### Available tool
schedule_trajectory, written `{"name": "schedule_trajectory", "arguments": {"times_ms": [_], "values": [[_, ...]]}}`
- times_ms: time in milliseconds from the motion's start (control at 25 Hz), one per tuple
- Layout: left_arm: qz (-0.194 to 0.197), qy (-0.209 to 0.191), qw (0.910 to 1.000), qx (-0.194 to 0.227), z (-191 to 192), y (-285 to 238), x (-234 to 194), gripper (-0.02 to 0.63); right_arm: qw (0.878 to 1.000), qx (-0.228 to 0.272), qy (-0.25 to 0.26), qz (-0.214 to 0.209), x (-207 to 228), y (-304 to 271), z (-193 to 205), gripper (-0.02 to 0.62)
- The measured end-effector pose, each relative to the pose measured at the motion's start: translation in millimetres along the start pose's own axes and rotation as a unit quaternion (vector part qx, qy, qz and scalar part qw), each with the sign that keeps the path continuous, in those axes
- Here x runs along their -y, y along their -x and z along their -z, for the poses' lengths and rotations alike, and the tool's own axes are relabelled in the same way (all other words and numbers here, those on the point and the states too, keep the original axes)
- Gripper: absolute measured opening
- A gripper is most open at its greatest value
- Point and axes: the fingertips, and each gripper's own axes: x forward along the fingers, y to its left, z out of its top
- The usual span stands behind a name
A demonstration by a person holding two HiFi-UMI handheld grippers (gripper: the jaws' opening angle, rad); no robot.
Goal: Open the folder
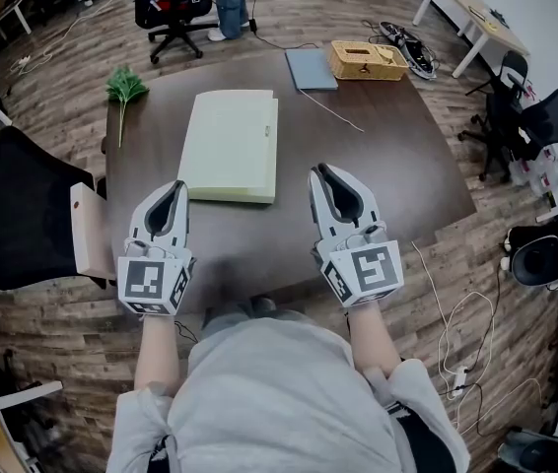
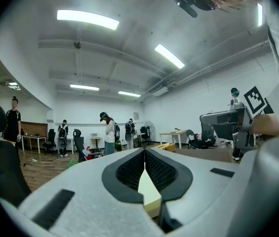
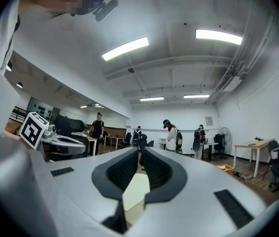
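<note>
Closed pale-yellow folder lies flat on the table. Left hand-held gripper: jaws together, empty. Right hand-held gripper: jaws slightly apart, empty.

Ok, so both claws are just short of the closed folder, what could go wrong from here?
The folder lies flat and closed on the table; a claw poking at its thin cover edge may just push it away toward the basket.
The left claw is shut, the right claw barely apart; both must open wider to grip the cover.
Which side is the spine is unclear; lifting there would raise the whole folder.
</note>
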Motion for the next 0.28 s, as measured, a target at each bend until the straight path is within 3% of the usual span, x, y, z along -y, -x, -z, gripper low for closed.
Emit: {"name": "schedule_trajectory", "arguments": {"times_ms": [280], "values": [[-0.002,0.0,1.0,-0.003,-0.6,2.6,-1.2,0.008,1.0,0.001,-0.003,-0.001,-2.6,-0.8,-2.2,0.041]]}}
